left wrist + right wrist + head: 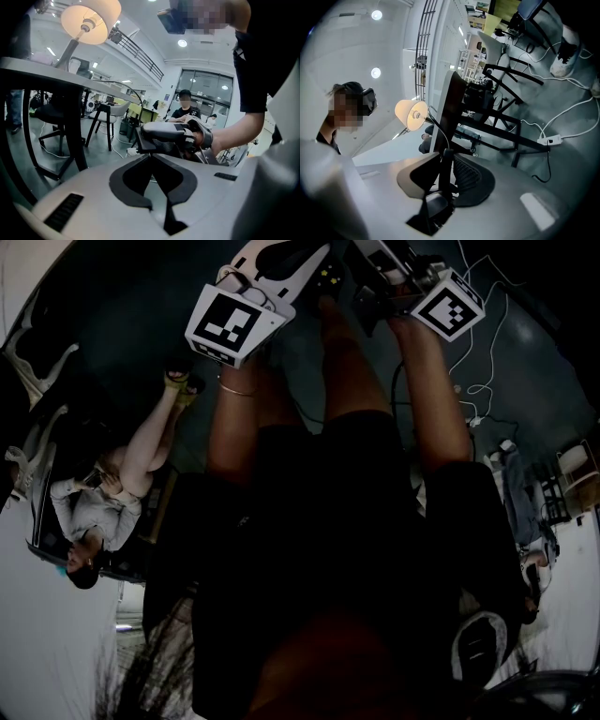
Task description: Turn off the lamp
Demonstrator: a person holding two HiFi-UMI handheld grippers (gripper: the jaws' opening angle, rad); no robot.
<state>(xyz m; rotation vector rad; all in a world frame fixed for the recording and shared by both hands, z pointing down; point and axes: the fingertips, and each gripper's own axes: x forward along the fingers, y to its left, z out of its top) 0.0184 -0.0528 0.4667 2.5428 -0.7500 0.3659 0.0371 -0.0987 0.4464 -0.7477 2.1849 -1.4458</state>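
The lamp [90, 16] is lit, its cream shade above the dark table [42, 70]. In the right gripper view the shade [410, 114] glows beside the table's edge [451, 103]. A thin black cord [438, 131] runs from it down between the jaws of my right gripper [446, 157], which sit snug on the cord's thicker dark part. From the left gripper view, the right gripper [161, 138] is seen in a gloved hand just ahead. My left gripper [151, 157] has its tips together, holding nothing. Both grippers [281, 261] [389, 268] are held low in front of the knees.
Black-legged chairs [105, 119] stand past the table. A white power strip [548, 139] and loose cables lie on the grey floor. One person sits at a desk behind [185, 110], another sits to the left [94, 512]. A white shoe [562, 61] is near the chairs.
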